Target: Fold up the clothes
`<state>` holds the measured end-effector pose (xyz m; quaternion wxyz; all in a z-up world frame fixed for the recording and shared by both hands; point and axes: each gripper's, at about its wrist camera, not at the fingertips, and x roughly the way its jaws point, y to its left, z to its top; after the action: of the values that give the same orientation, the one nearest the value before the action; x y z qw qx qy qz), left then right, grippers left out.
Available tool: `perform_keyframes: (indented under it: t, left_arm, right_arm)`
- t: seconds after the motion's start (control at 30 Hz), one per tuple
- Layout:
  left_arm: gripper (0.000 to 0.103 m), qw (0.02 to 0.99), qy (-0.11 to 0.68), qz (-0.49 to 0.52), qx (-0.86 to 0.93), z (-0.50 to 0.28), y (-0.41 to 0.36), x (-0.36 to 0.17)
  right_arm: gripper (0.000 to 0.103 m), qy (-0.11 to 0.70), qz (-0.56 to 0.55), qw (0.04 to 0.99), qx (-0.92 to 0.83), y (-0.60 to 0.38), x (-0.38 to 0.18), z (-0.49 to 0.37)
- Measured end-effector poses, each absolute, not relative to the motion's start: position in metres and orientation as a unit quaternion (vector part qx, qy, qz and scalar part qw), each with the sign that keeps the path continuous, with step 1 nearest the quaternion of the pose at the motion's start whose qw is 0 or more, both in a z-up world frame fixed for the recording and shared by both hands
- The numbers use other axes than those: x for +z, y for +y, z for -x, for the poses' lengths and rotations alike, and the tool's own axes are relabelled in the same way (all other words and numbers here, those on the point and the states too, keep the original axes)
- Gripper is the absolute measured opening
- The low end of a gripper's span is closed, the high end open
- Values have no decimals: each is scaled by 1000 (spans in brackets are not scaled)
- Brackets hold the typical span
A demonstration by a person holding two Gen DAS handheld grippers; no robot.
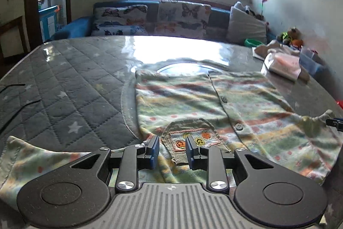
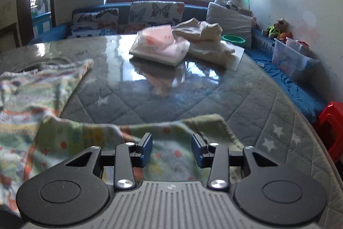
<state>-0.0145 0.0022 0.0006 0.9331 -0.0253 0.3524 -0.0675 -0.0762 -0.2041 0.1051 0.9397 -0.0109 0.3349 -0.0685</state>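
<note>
A child's pastel striped cardigan (image 1: 193, 100) lies flat and buttoned on the quilted grey table top (image 1: 64, 89). It has a knitted pocket (image 1: 190, 132) with embroidered flowers. My left gripper (image 1: 172, 150) hovers just above that pocket near the hem, its blue pads apart and gripping nothing. One sleeve (image 1: 32, 156) spreads out to the left. In the right wrist view the other sleeve (image 2: 96, 132) stretches across the table, beside the cardigan's body (image 2: 32, 89). My right gripper (image 2: 172, 149) stands open over this sleeve, with the cloth below its pads and not pinched.
A plastic packet with pink contents (image 2: 158, 44) and a pile of beige clothes (image 2: 205, 42) sit at the far side of the table. Behind is a blue sofa with butterfly cushions (image 2: 154, 12). To the right are a clear storage box (image 2: 291, 59) and a red stool (image 2: 330, 121).
</note>
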Motion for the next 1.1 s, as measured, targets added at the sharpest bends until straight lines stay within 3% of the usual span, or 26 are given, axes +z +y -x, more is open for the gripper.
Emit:
perform_keyframes:
  t: [0.27,0.6,1.1]
  left_arm:
    - [26,926,374,26,-38,11,21,-9]
    - [26,931,354,17,-94,0,-18,11]
    - [29,908,382,-10,-170,0,-59,-13]
  right_arm:
    - [43,338,25,938,-72,-201,114,70]
    - [40,323,60,942,70,-129,143,18]
    - [38,368,111,913,138,-58,103,-74]
